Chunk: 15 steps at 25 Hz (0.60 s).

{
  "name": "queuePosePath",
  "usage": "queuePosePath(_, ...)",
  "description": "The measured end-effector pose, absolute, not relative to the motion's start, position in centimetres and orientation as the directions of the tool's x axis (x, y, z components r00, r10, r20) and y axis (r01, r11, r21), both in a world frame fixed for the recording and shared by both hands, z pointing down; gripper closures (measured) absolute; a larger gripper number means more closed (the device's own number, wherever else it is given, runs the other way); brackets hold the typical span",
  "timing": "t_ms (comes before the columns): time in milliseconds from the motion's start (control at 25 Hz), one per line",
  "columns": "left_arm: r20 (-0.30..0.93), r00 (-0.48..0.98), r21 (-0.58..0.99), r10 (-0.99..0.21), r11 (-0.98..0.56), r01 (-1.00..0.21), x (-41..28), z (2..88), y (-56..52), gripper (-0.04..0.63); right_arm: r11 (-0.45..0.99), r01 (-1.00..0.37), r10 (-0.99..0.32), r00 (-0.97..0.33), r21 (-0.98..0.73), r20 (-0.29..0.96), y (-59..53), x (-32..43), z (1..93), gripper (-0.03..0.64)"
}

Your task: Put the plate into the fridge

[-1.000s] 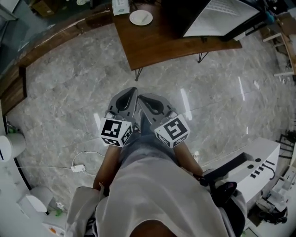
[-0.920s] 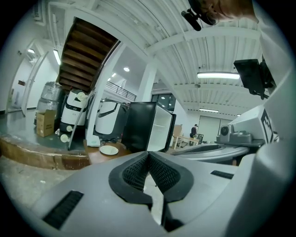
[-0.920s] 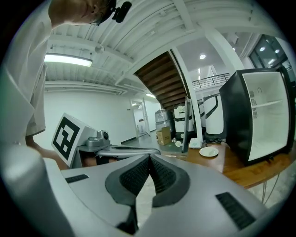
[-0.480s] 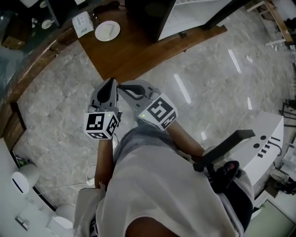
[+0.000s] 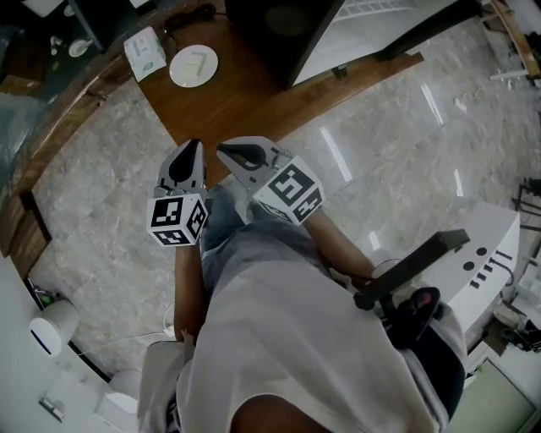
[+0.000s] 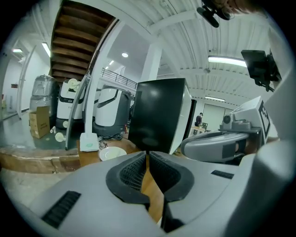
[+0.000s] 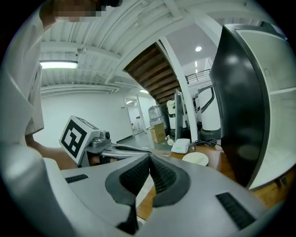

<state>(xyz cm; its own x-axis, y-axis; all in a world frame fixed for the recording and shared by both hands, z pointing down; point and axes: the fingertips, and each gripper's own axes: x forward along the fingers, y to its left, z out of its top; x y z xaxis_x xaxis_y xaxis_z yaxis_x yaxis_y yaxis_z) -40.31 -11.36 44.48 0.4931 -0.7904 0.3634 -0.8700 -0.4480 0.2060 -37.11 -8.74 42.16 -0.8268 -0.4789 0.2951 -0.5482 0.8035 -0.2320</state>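
Note:
A white plate (image 5: 193,66) lies on the brown wooden table (image 5: 241,97), beside a small white box (image 5: 145,52); it also shows as the plate (image 6: 112,153) ahead of my left jaws and the plate (image 7: 195,159) right of my right jaws. Behind it stands the black fridge (image 5: 279,25) with its white door (image 5: 372,21) swung open. My left gripper (image 5: 194,145) and right gripper (image 5: 225,151) hang side by side at the table's near edge, both shut and holding nothing. The plate is still well ahead of both.
A white machine with a black handle (image 5: 473,266) stands at the right on the marble floor. A wooden ledge (image 5: 51,127) runs along the left. White appliances (image 5: 46,326) and a cable sit at lower left. Robots and a staircase show behind the table (image 6: 83,99).
Both grippers have travelled forward across the floor to the table's near edge. The plate and fridge now sit closer. Jaws stayed shut throughout.

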Motion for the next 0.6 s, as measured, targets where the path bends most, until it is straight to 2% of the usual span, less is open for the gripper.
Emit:
queuePosePath(360, 0.413, 0.54, 0.253, -0.734, -0.477, -0.842, -45.7, 48.2, -22.5, 0.577, 0.733, -0.623, -0.521, -0.773, -0.273, 0.362, -19.1, -40.2, 45.7, 0.6)
queuePosePath(600, 0.503, 0.59, 0.308, -0.631, -0.507, -0.805, -50.1, 52.0, -34.2, 0.577, 0.584, -0.739, -0.549, -0.665, -0.336, 0.507, -31.6, -43.5, 50.8, 0.6)
